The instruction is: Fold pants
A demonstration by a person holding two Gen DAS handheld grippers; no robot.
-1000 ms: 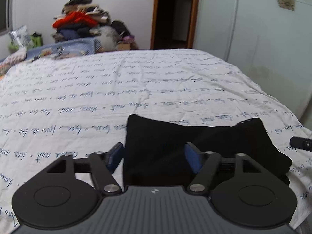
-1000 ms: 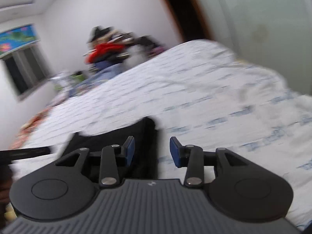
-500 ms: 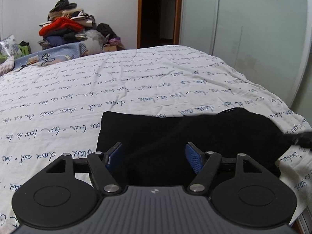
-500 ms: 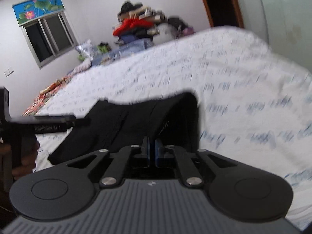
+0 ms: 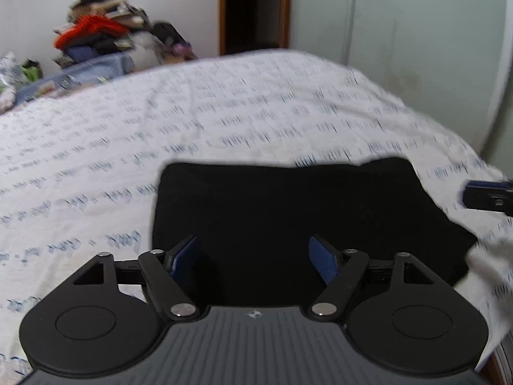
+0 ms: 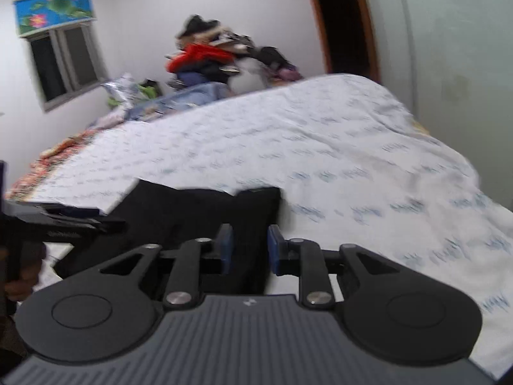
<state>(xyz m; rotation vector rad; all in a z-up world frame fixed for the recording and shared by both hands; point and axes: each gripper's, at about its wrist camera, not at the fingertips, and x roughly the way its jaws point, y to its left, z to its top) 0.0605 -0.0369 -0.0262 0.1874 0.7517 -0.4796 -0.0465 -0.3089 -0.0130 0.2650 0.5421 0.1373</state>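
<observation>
Black pants (image 5: 288, 211) lie folded in a flat rectangle on the white bedsheet (image 5: 192, 122) near the bed's front edge. My left gripper (image 5: 253, 261) is open, its blue pads wide apart above the near edge of the pants, holding nothing. My right gripper (image 6: 247, 250) is open with a narrow gap and hovers over the right end of the pants (image 6: 192, 215). The right gripper's tip shows at the right edge of the left wrist view (image 5: 487, 194). The left gripper shows at the left in the right wrist view (image 6: 64, 221).
A pile of clothes (image 5: 102, 38) stands past the far side of the bed. A dark doorway (image 5: 255, 9) and a pale wardrobe (image 5: 416, 38) are behind. A window (image 6: 64, 64) is on the left wall. The bed's right edge (image 5: 474, 160) drops off beside the wardrobe.
My right gripper was shut half a second ago and has opened part way. Both views have shifted a little; the pants stay flat on the bed.
</observation>
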